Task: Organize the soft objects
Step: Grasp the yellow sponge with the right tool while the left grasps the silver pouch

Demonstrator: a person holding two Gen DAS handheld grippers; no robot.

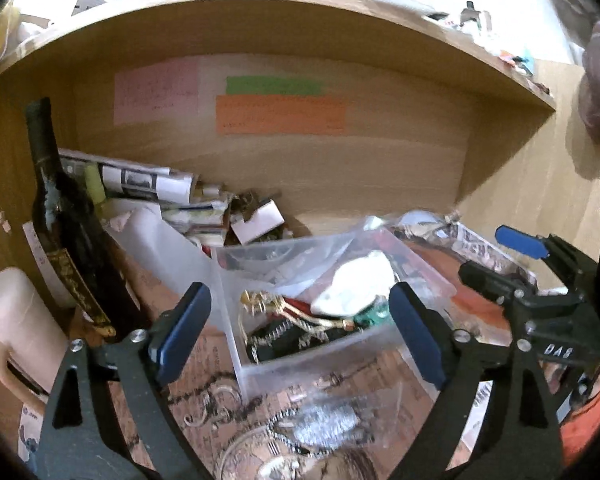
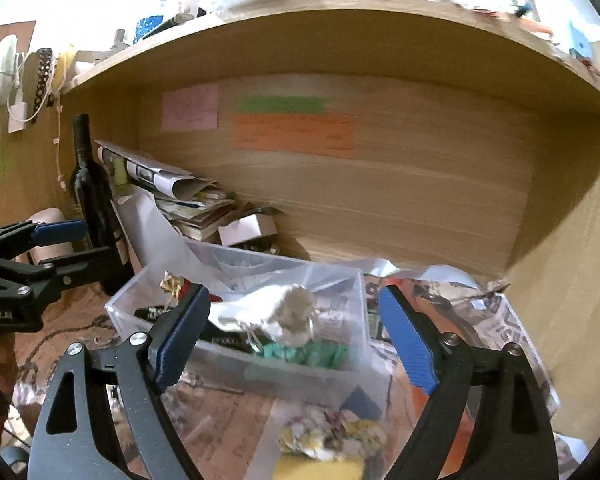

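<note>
Both grippers hover over a cluttered desk inside a wooden alcove, and neither holds anything. The left gripper (image 1: 300, 332) has its jaws spread wide, and the right gripper (image 2: 296, 340) is just as wide, with nothing between its blue pads.

A clear plastic bin (image 2: 236, 360) sits near the middle of the desk and already contains soft items: a white cloth bundle (image 2: 284, 312), a crumpled green piece (image 2: 316, 354) against the bin's near wall, and some dark items with gold cord (image 1: 300, 320). Outside the bin, at the desk's front edge, lies a crumpled multicoloured wad (image 2: 332, 432), apparently under or inside clear plastic film. It is probably the next soft thing to go in.

Several risks stand out:

- A dark wine bottle (image 1: 60, 216) stands upright at the left side of the desk, close to the left gripper, so a careless sideways sweep could topple it.
- The bin is light and thin-walled, so a finger catching its rim could drag or tip it and spill the contents.
- The film around the wad looks slippery, so a pinch may catch only plastic and lose the load.
- The two grippers work close together over the bin and could collide.
- A leaning stack of papers (image 2: 188, 200) sits behind the bin and could slide if the bin is pushed back.
</note>
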